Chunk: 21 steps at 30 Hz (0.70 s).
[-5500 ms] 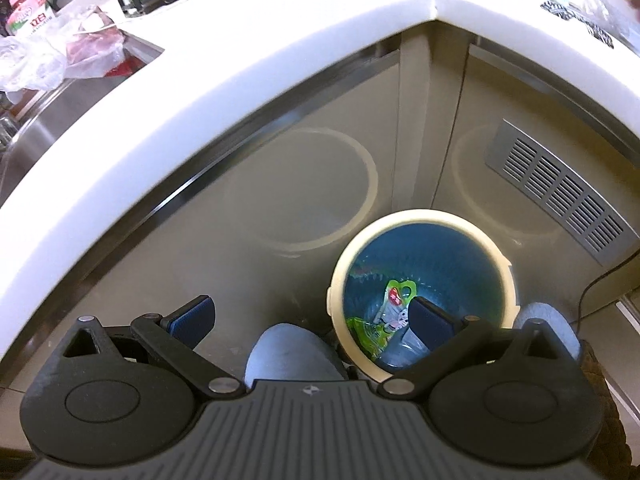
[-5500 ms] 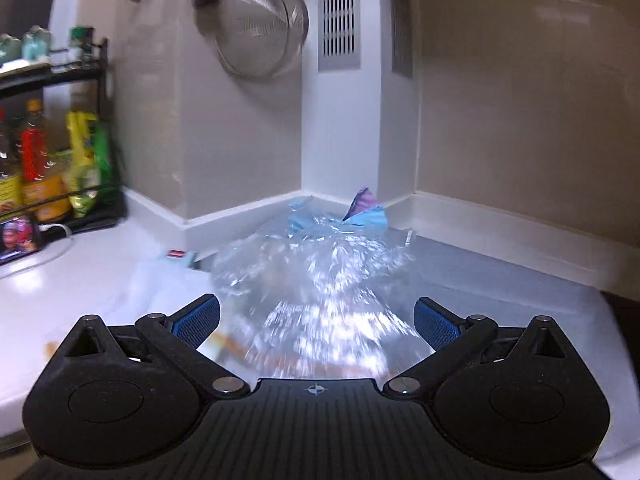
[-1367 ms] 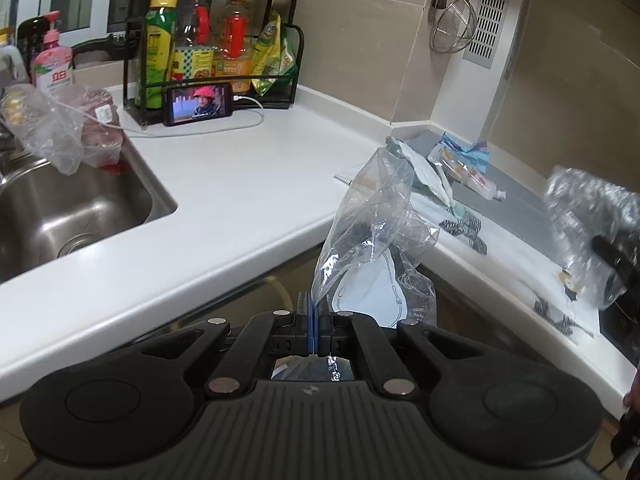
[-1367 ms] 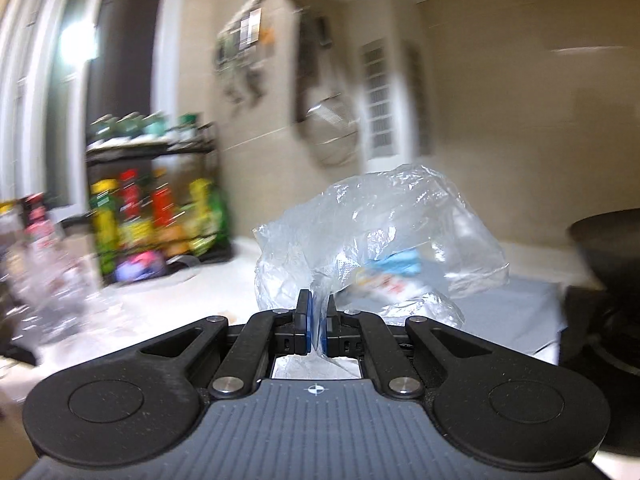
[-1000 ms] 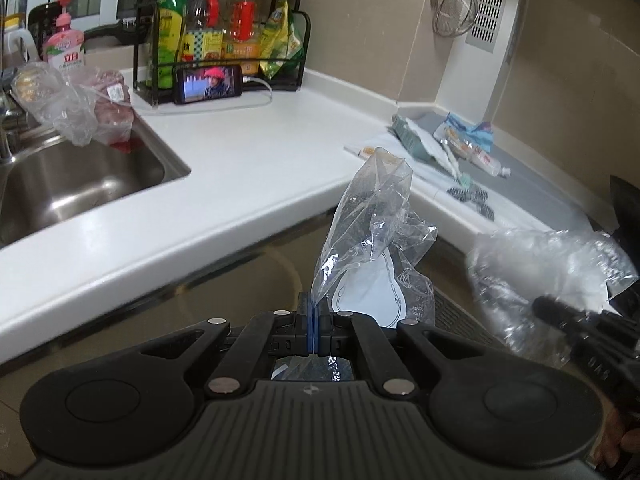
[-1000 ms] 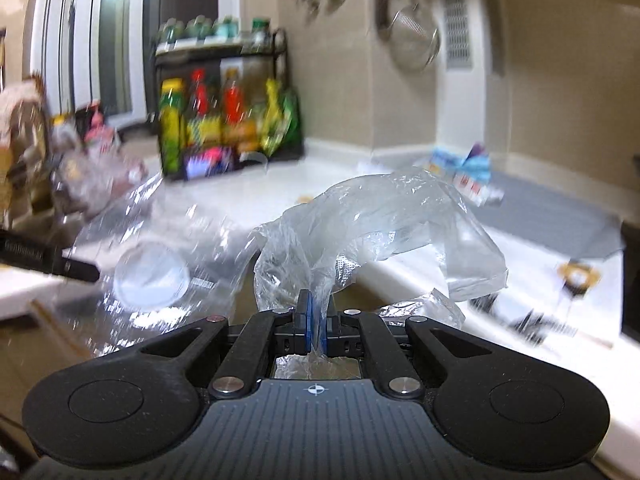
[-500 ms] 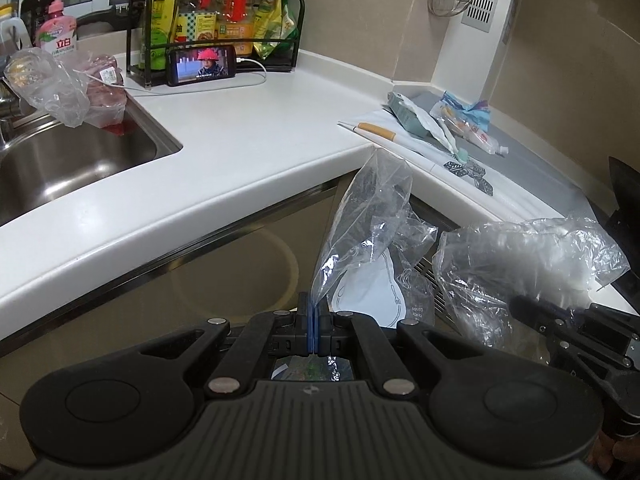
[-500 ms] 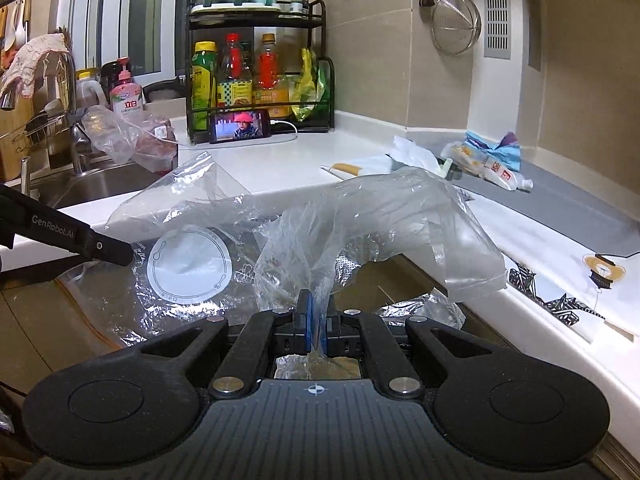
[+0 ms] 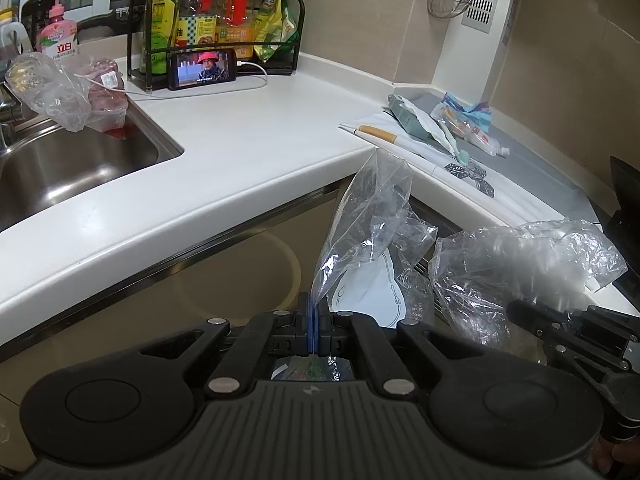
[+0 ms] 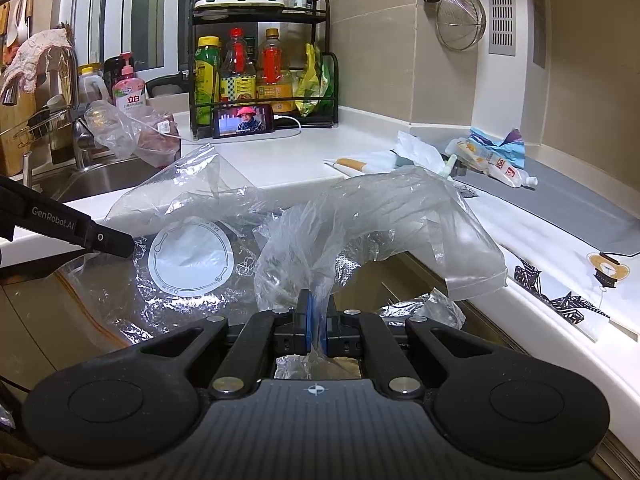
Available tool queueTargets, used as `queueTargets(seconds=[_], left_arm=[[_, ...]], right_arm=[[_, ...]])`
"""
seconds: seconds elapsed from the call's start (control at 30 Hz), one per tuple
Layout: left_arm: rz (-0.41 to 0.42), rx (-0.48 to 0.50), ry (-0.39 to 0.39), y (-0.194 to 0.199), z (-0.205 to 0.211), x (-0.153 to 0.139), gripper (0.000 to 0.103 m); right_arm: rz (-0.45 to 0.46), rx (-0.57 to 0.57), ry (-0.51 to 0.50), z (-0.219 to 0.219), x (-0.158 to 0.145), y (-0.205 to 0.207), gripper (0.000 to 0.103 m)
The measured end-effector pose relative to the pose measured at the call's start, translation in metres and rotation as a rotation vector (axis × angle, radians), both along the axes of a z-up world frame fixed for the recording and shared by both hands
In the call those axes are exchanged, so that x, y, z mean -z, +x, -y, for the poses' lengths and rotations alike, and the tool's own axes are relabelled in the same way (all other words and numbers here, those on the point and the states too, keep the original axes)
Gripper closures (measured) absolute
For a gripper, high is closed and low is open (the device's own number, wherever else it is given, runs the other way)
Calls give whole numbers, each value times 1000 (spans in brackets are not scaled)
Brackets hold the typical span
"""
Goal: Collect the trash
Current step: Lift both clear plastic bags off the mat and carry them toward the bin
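My left gripper is shut on a clear plastic bag with a round white label, held in the air in front of the counter corner. The same bag shows at the left of the right wrist view. My right gripper is shut on a second crumpled clear plastic bag, also in the air; it shows in the left wrist view to the right of the first bag. More wrappers and a grey-green packet lie on the counter's far corner.
A white L-shaped counter runs ahead, with a steel sink at the left. A bottle rack and a phone stand at the back. A bagged item hangs over the sink. Cabinet fronts are below.
Both grippers stay shut on their bags. Both views have steadied and risen slightly; the right gripper's bag has drifted a little further right in the left wrist view.
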<state>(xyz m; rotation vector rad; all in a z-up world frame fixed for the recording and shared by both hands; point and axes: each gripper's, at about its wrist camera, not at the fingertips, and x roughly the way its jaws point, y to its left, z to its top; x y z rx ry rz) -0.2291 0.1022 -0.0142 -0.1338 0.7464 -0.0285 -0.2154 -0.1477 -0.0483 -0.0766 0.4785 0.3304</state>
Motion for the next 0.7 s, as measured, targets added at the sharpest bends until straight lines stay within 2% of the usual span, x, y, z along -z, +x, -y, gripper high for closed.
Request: queueTargets(seconds=[0.7], left_arm=[[-25,4,16,6,5,2,103]], right_arm=[[-23,3,11,1,2,4,98]])
